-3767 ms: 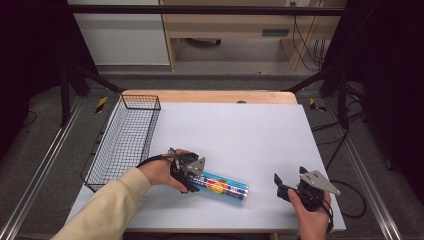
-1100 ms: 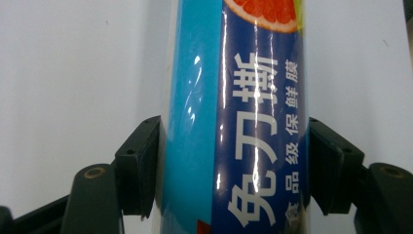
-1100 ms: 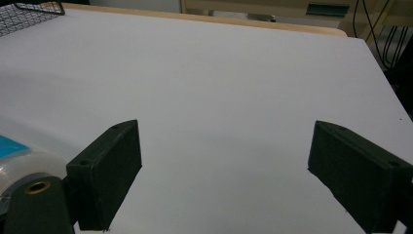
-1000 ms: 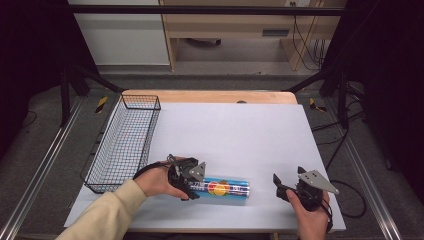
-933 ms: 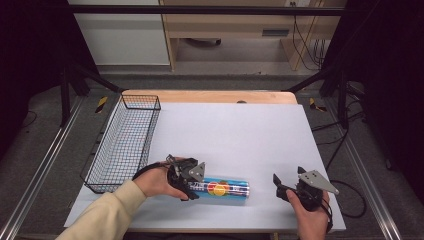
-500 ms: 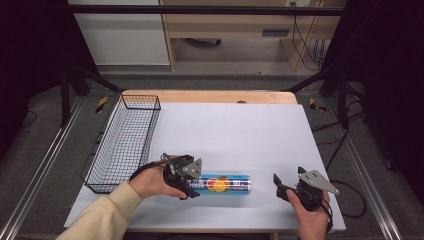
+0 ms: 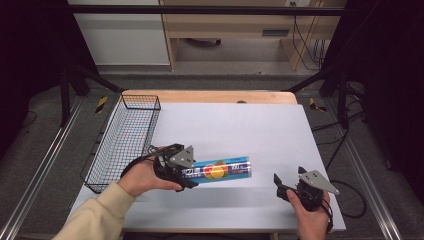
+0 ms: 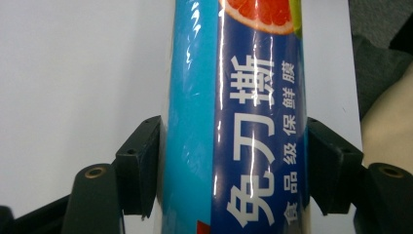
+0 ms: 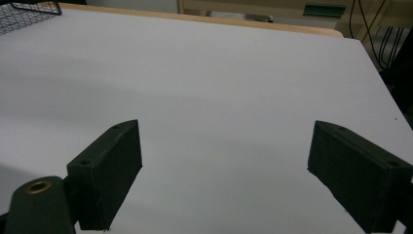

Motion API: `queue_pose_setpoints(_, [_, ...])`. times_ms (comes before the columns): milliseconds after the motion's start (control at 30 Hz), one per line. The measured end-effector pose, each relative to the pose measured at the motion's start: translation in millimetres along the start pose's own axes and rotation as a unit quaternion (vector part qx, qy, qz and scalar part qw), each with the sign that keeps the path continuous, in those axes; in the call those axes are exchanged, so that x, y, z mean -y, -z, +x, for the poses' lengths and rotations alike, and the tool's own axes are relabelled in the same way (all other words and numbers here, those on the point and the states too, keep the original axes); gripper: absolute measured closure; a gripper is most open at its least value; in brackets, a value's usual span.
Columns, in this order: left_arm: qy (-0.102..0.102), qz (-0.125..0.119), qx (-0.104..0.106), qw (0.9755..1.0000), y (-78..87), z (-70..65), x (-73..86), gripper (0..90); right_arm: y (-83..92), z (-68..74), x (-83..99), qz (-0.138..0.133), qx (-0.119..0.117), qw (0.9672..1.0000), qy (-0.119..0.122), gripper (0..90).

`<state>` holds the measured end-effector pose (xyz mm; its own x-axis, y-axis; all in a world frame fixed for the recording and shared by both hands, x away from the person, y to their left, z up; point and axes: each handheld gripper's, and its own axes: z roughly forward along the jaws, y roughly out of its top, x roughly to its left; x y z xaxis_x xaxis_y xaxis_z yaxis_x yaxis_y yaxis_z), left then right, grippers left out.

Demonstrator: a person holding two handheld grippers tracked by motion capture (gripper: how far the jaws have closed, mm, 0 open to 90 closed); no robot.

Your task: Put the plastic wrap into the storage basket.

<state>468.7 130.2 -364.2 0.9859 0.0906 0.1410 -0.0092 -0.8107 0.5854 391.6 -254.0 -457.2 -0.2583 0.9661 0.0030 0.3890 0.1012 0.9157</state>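
A long blue box of cling film (image 7: pixel 220 170) with a grapefruit picture and white Chinese lettering is held a little above the white table, lying roughly level and pointing right. My left gripper (image 7: pixel 186 176) is shut on its left end; in the left gripper view both black jaws press the sides of the box (image 8: pixel 243 126). My right gripper (image 7: pixel 281 186) rests near the table's front right corner, open. In the right gripper view its jaws stand wide apart, the gripper (image 9: pixel 224 165) holding nothing over bare table.
A black wire basket (image 7: pixel 125 137) stands along the table's left edge, just left of my left hand. A wooden strip (image 7: pixel 210 96) borders the far edge of the table (image 7: pixel 240 125). Metal rails and cables lie on the floor on both sides.
My left gripper has lifted the box's left end and carried it slightly up and away from the front edge. The right gripper has stayed where it was.
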Motion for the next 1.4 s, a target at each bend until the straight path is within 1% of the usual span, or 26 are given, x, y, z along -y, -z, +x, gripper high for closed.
queue_pose_setpoints(33, [0.007,-0.003,-0.017,0.9998,13.4,3.6,-2.7,31.8,0.4,0.1,0.1,0.0,0.001,1.0,-0.002,12.5])
queue_pose_setpoints(67, [0.007,-0.003,-0.017,0.9998,13.4,3.6,-2.7,31.9,0.4,-0.1,0.1,0.0,0.0,1.0,-0.002,12.5])
queue_pose_setpoints(100, [0.018,-0.012,-0.032,0.9993,23.3,5.8,-3.6,31.9,0.4,-0.3,0.1,0.0,0.001,1.0,-0.002,12.5])
queue_pose_setpoints(133, [0.018,-0.012,-0.032,0.9993,23.3,5.8,-3.6,31.9,0.4,-0.3,0.1,0.0,0.001,1.0,-0.002,12.5])
queue_pose_setpoints(167, [0.034,-0.019,-0.047,0.9981,34.5,9.0,-2.9,31.9,0.5,-0.3,0.2,0.0,0.001,1.0,-0.002,12.5])
queue_pose_setpoints(200, [0.034,-0.019,-0.047,0.9981,34.5,9.0,-2.9,31.9,0.5,-0.3,0.2,0.0,0.001,1.0,-0.002,12.5])
queue_pose_setpoints(233, [0.052,-0.028,-0.063,0.9962,44.1,11.9,-0.2,31.9,0.7,-0.1,0.2,-0.001,0.002,1.0,-0.003,12.5])
queue_pose_setpoints(300, [0.07,-0.03,-0.079,0.9939,52.4,13.6,3.7,31.9,1.0,0.0,0.2,0.0,0.002,1.0,-0.004,12.5])
queue_pose_setpoints(333, [0.07,-0.03,-0.079,0.9939,52.4,13.6,3.7,31.9,1.0,0.0,0.2,0.0,0.002,1.0,-0.004,12.5])
queue_pose_setpoints(367, [0.079,-0.028,-0.095,0.9919,59.4,14.0,8.0,31.9,1.1,-0.2,0.2,0.0,0.003,1.0,-0.004,12.5])
queue_pose_setpoints(400, [0.085,-0.028,-0.1,0.991,62.7,14.0,10.5,31.9,1.0,-0.3,0.3,0.0,0.004,1.0,-0.005,12.5])
queue_pose_setpoints(467, [0.096,-0.03,-0.105,0.9893,67.7,13.9,15.8,32.0,0.5,-0.7,0.3,-0.001,0.005,1.0,-0.001,12.5])
queue_pose_setpoints(567, [0.105,-0.028,-0.112,0.9878,73.2,13.4,23.2,31.9,0.5,-0.3,0.1,0.0,0.005,1.0,-0.002,12.5])
queue_pose_setpoints(600, [0.105,-0.028,-0.112,0.9878,73.2,13.4,23.2,32.0,0.7,-0.3,0.2,0.001,0.005,1.0,0.0,12.5])
queue_pose_setpoints(633, [0.115,-0.028,-0.117,0.986,75.8,13.3,27.9,32.0,0.9,-0.3,0.3,0.001,0.007,1.0,-0.001,12.5])
queue_pose_setpoints(700, [0.122,-0.027,-0.122,0.9847,78.3,13.4,32.3,32.0,1.4,-0.6,0.2,0.0,0.008,1.0,-0.002,12.6])
queue_pose_setpoints(733, [0.122,-0.027,-0.122,0.9847,78.3,13.4,32.3,32.0,1.3,-1.0,0.4,-0.002,0.009,1.0,-0.001,12.5])
queue_pose_setpoints(833, [0.135,-0.028,-0.129,0.982,82.1,12.6,37.3,32.0,1.6,-1.2,0.4,0.0,0.01,0.9999,-0.003,12.4])
queue_pose_setpoints(867, [0.135,-0.028,-0.129,0.982,82.1,12.6,37.3,32.0,1.6,-1.2,0.4,0.0,0.01,0.9999,-0.003,12.4])
queue_pose_setpoints(967, [0.14,-0.03,-0.137,0.9801,86.2,10.7,39.9,32.0,1.4,-1.7,0.6,0.001,0.012,0.9999,-0.004,12.3])
queue_pose_setpoints(1000, [0.14,-0.03,-0.137,0.9801,86.2,10.7,39.9,32.0,1.4,-1.7,0.6,0.001,0.012,0.9999,-0.004,12.3])
queue_pose_setpoints(1033, [0.145,-0.03,-0.14,0.979,88.3,9.6,40.6,32.0,1.5,-1.6,0.5,0.001,0.012,0.9999,-0.004,12.3])
queue_pose_setpoints(1067, [0.145,-0.03,-0.14,0.979,88.3,9.6,40.6,32.0,1.5,-1.6,0.5,0.001,0.012,0.9999,-0.004,12.3])
queue_pose_setpoints(1167, [0.151,-0.033,-0.147,0.9769,91.8,7.2,43.2,32.0,1.5,-1.4,0.6,0.001,0.014,0.9999,-0.005,12.3])
queue_pose_setpoints(1333, [0.156,-0.031,-0.151,0.9756,94.6,6.2,47.1,32.0,1.5,-1.4,0.4,0.0,0.013,0.9999,-0.006,12.3])
queue_pose_setpoints(1400, [0.16,-0.029,-0.155,0.9744,95.6,5.9,49.7,32.0,1.7,-1.1,0.3,0.0,0.013,0.9999,-0.006,12.3])
